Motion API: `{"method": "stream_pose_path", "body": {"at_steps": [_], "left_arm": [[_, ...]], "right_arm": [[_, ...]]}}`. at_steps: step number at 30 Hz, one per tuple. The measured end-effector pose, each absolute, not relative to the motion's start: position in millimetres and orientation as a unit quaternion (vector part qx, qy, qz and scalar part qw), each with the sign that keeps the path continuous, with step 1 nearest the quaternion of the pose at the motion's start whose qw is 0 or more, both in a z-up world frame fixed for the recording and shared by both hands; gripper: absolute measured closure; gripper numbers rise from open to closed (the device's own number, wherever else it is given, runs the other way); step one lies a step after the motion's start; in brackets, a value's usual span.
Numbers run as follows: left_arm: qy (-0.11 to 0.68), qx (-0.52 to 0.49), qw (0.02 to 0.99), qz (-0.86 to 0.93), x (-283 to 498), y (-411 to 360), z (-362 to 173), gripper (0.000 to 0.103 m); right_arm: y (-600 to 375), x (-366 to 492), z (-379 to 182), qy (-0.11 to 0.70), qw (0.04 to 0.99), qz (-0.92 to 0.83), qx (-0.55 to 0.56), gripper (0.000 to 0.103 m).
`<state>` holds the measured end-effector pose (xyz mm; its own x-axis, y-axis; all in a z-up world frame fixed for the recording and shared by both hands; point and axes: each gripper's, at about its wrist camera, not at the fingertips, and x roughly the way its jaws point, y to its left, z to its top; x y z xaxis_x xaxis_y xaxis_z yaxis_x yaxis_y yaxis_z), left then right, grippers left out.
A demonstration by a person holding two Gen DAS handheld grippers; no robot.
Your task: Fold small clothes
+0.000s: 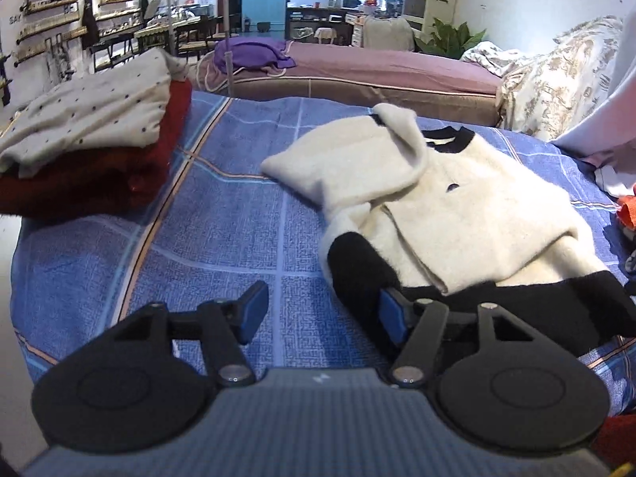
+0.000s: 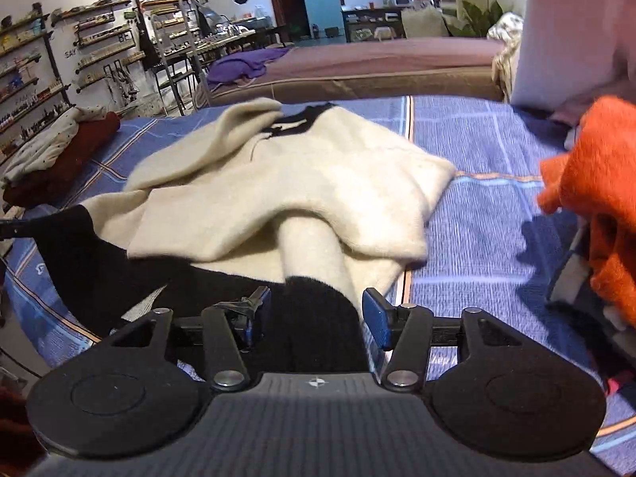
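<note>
A cream sweater (image 1: 457, 214) with black collar, cuffs and hem lies on the blue checked bedspread (image 1: 222, 214), both sleeves folded in over its body. My left gripper (image 1: 322, 312) is open low over the spread at the sweater's near left corner. Its right finger (image 1: 391, 314) sits against a black cuff (image 1: 357, 266), and bare spread shows between the pads. In the right wrist view the sweater (image 2: 298, 175) fills the middle. My right gripper (image 2: 316, 318) is open, with the other black cuff (image 2: 318, 318) lying loose between its wide pads.
A folded stack, a grey dotted garment (image 1: 87, 127) on a red one (image 1: 91, 187), sits at the spread's left edge. An orange garment (image 2: 596, 183) is heaped at the right. Beyond lies a mauve bed (image 1: 377, 67) with a purple cloth (image 1: 250, 53).
</note>
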<state>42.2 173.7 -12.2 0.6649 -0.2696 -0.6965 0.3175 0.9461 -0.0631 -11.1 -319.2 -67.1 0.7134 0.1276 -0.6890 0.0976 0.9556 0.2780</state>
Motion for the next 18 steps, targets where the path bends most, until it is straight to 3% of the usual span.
{"method": "stream_pose_path", "body": {"at_steps": [1, 5, 10, 15, 18], "left_arm": [[0.388, 0.021, 0.907, -0.163, 43, 180, -19, 0.035], [0.422, -0.019, 0.887, -0.183, 52, 178, -52, 0.034], [0.451, -0.023, 0.878, -0.161, 66, 156, -85, 0.034], [0.449, 0.033, 0.889, -0.088, 66, 159, -82, 0.037], [0.432, 0.03, 0.899, -0.056, 57, 178, -65, 0.028]], "right_arm": [[-326, -15, -74, 0.386, 0.906, 0.011, 0.174, 0.0], [-343, -32, -106, 0.418, 0.876, -0.015, 0.239, 0.0], [-371, -46, -109, 0.344, 0.857, -0.021, 0.383, 0.0], [-372, -16, -66, 0.317, 0.904, -0.025, 0.284, 0.0], [-373, 17, -61, 0.318, 0.924, -0.038, 0.211, 0.0]]}}
